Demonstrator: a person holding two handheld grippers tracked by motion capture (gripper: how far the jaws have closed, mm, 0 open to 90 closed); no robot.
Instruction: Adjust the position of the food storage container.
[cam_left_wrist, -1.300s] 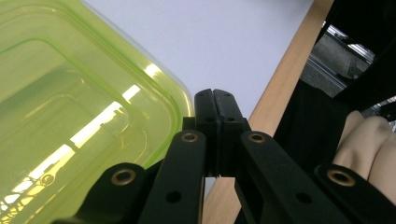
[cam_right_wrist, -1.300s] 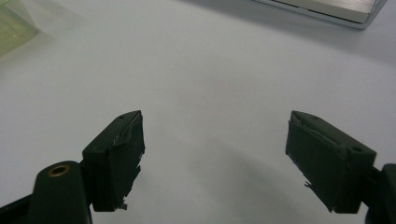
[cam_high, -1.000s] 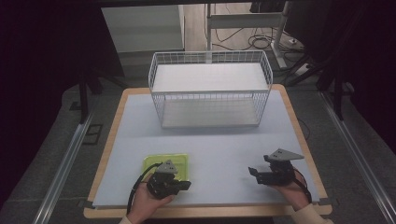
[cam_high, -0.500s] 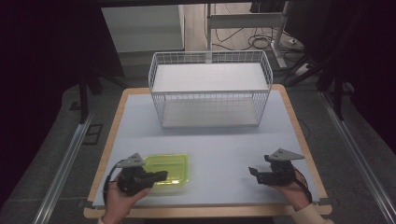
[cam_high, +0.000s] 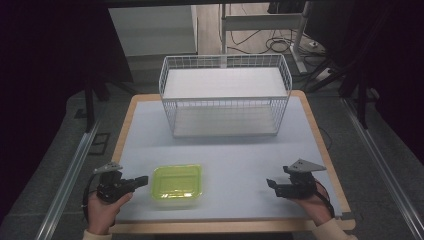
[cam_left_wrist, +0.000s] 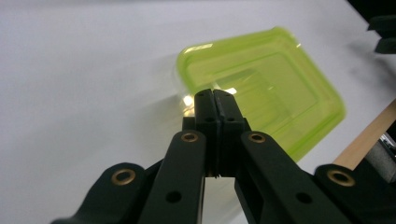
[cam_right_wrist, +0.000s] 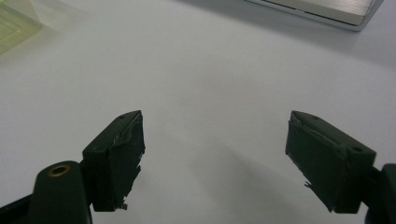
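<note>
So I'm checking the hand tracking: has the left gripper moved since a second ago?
Yes. The left gripper has slid left off the green container, toward the table's left edge, jaws shut and empty.

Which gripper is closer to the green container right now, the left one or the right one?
Left. The left gripper sits just beside the green container, jaws shut and pointing at its near edge. The right gripper rests well off to its other side, jaws open.
</note>
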